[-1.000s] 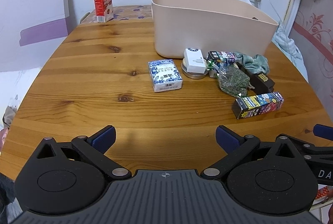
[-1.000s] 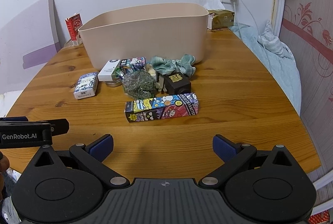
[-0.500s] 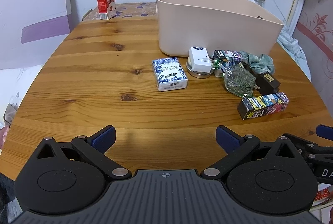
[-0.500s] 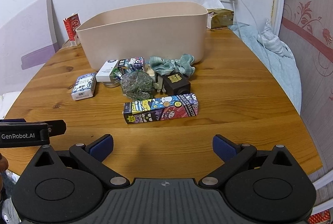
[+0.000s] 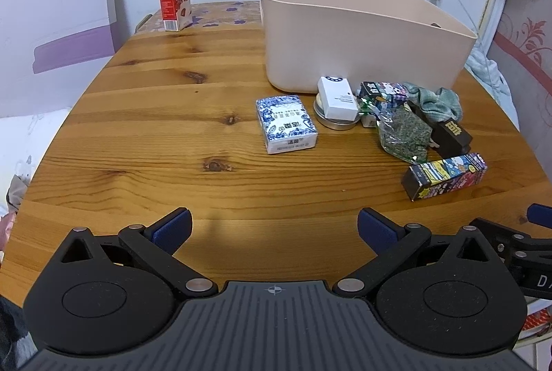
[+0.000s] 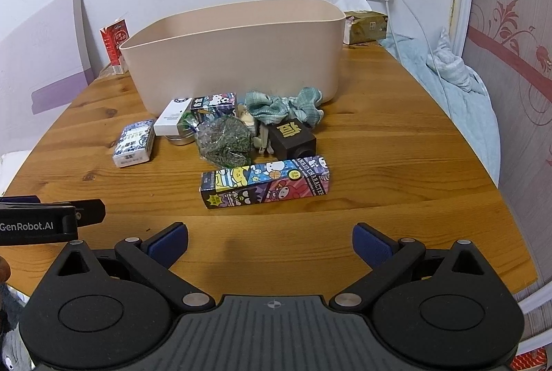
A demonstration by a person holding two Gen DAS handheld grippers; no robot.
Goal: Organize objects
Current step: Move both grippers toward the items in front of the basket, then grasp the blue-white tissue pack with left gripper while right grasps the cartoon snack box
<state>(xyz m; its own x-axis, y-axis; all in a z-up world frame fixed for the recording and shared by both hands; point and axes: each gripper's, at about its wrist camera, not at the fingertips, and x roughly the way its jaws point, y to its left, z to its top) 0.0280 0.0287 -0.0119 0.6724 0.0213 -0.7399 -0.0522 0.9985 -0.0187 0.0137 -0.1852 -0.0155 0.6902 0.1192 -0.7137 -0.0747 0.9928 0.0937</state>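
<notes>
A beige plastic bin [image 5: 358,36] [image 6: 238,57] stands at the back of the round wooden table [image 5: 172,129]. In front of it lie a blue-and-white tissue pack [image 5: 286,124] [image 6: 134,143], a white box [image 5: 338,98] on a round tin [image 5: 333,122], a bag of green herbs [image 6: 224,140], a dark brown box [image 6: 293,138], a green cloth [image 6: 286,107] and a long cartoon box [image 6: 265,186] [image 5: 448,176]. My left gripper [image 5: 274,229] and right gripper [image 6: 270,241] are both open and empty, over the near table edge.
A red carton [image 5: 174,2] stands at the far left by the wall. A tissue box [image 6: 365,26] sits behind the bin under a wall socket. A blue blanket [image 6: 448,74] lies beyond the table's right edge. A white board [image 5: 55,19] leans left.
Both grippers have drifted slightly; the objects shift a little in view. Nothing on the table has moved, and both grippers stay open.
</notes>
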